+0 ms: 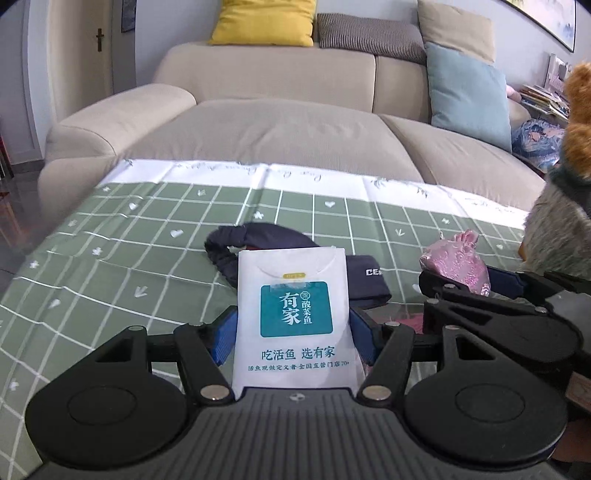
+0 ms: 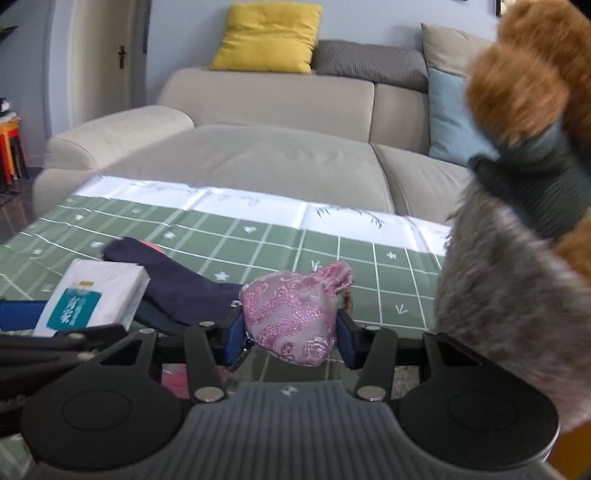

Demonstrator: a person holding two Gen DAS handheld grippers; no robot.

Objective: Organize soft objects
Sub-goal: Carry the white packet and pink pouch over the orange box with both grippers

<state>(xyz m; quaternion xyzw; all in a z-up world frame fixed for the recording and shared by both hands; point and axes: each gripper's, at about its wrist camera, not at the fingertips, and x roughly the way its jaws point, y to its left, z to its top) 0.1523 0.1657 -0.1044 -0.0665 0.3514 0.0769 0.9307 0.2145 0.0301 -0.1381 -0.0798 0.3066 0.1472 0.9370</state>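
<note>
pouch (image 2: pixel 291 314): shiny pink brocade | tissue pack (image 1: pixel 293 325): glossy plastic | tablecloth (image 1: pixel 110 236): smooth

Left wrist view: left gripper (image 1: pixel 293 328) clamped on white tissue pack (image 1: pixel 293 321) with teal label, centre frame.

Blue pads touch both pack sides; pack upright between them. Behind it, a dark navy fabric cap (image 1: pixel 255 240) lies on the green grid-pattern tablecloth (image 1: pixel 110 240). Right of centre, the right gripper (image 1: pixel 476 284) shows with a pink brocade drawstring pouch (image 1: pixel 456 260) at its fingers; grip unclear from here. Brown and grey plush toy (image 1: pixel 565 221) at right edge. Beige fabric sofa (image 1: pixel 277 125) across upper frame with yellow cushion (image 1: pixel 264 20) top centre, light blue cushion (image 1: pixel 469 96) upper right.
</note>
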